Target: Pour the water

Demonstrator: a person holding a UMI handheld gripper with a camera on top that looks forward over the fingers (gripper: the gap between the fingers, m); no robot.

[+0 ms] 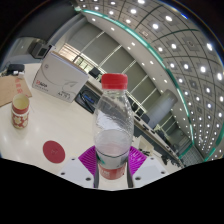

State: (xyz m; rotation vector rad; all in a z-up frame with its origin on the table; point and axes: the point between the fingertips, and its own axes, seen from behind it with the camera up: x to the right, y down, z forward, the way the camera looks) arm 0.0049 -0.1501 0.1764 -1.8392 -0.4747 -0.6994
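Gripper view looks along the tool (113,163), whose purple pads (91,157) sit against either side of a clear plastic bottle (112,125) low on its body; both fingers seem to press on it, so the tool looks closed on the bottle. The bottle stands upright between the fingers, red cap (114,82) on, above the pale table (60,125), with only a little water showing near its base. I'd judge it light and thin-walled: it will likely dent under a hard squeeze, and the smooth plastic could slip when tipped. The low hold is steady, though the cap looks in place and must come off before pouring. Off to one side stands a small jar (19,110), and a red round disc (53,150) lies near the fingers.
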